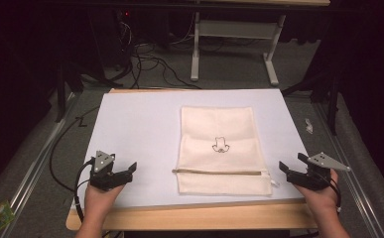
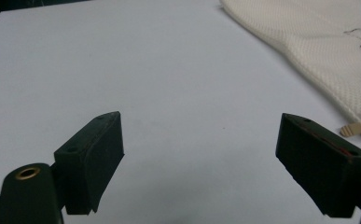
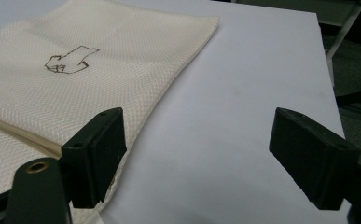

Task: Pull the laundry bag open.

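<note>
cream mesh fabric makes up the bag (image 1: 220, 148), which lies flat near the middle of the white table (image 1: 130, 129), its zip (image 1: 218, 172) running across the end nearest the person and a small outline drawing (image 1: 221, 145) in the centre. the left gripper (image 1: 122, 172) hovers low at the near left of the table, well apart from the bag, jaws wide apart and empty. the right gripper (image 1: 291, 167) sits at the near right, just beside the bag's zip corner, jaws also spread with nothing between them; in the right gripper view one jaw stands over the bag's edge (image 3: 159, 107), though whether it touches the cloth is hard to tell.

the bag looks light, thin and limp, so it should drape and fold rather than hold any shape when lifted. a pinch on one layer would likely pull that layer away from the one beneath. the weave looks coarse enough to give the pads some bite, so slipping seems a small worry. firmest places to take hold are probably the seamed corners at the zip end, where the cloth is doubled, or the small zip pull (image 2: 355, 128) seen in the left gripper view. a hold at each near corner would likely keep it spread.
</note>
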A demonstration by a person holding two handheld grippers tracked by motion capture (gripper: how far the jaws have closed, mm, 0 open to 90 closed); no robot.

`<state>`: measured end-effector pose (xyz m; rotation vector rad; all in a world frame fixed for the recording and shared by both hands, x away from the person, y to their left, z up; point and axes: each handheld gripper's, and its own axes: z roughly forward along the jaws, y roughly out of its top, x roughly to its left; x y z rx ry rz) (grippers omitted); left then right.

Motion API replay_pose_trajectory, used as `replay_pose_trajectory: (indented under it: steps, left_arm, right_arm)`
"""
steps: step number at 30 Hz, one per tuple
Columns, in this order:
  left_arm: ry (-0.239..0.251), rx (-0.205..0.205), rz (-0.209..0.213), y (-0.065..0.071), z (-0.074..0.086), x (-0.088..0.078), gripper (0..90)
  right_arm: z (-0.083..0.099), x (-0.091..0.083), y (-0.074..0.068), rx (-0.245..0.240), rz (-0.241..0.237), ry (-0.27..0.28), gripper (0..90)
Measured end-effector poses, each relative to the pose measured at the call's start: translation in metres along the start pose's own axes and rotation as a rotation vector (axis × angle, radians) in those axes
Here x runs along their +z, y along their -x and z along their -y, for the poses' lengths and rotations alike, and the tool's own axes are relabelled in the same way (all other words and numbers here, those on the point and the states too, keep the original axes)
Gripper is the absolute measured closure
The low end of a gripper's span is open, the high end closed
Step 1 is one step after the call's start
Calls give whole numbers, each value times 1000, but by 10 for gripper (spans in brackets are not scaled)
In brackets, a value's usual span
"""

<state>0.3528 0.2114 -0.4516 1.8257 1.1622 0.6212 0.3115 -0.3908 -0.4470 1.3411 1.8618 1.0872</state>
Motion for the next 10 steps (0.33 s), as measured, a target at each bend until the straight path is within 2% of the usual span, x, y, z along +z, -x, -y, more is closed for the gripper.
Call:
replay_pose_trajectory:
  steps: [5, 10]
  left_arm:
    - [-20, 37, 12, 5, -1, 4, 155]
    - [-8, 25, 9, 3, -1, 4, 152]
  right_arm:
    - [0, 2, -6, -28, -2, -12, 191]
    - [0, 3, -7, -28, -1, -10, 191]
